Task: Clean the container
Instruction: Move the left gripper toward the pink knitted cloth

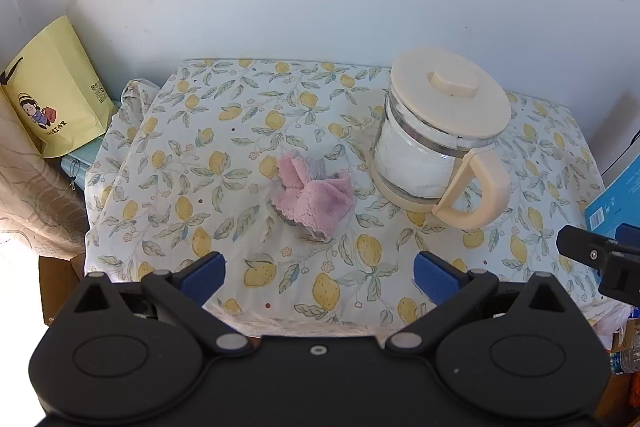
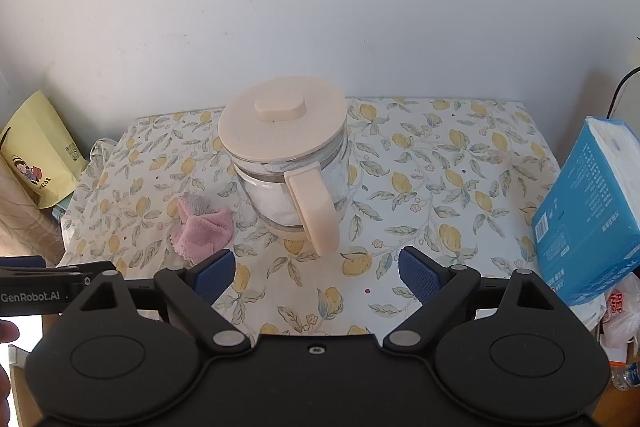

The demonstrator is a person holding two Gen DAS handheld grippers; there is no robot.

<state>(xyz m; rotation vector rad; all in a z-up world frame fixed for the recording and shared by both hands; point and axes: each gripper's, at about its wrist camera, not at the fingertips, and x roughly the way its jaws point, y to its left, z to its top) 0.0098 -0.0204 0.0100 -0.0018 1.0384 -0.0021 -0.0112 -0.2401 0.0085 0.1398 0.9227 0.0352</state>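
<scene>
I have both claws hanging over the near edge of the table [image 1: 132,131], each with its 2 fingers spread wide and nothing between them. The jug [image 2: 288,167] is my landmark: it stands upright toward the back of the lemon-print cloth, cream lid [image 2: 282,123] on, something white inside, its handle [image 2: 316,211] turned toward me. The pink rag [image 1: 314,193] lies crumpled just left of the jug, apart from it, and the blue tissue box [image 2: 588,211] stands well to the jug's right.

I judge the step in hand to be the first reach. To do it well I would bring the left claw [image 1: 320,273] straight down onto a raised fold of the rag, and send the right claw [image 2: 316,273] to the handle, which sits almost dead ahead of it, gripping it squarely so the glass cannot swing. The lid looks loose-fitting; I would steady the jug before lifting it.
</scene>
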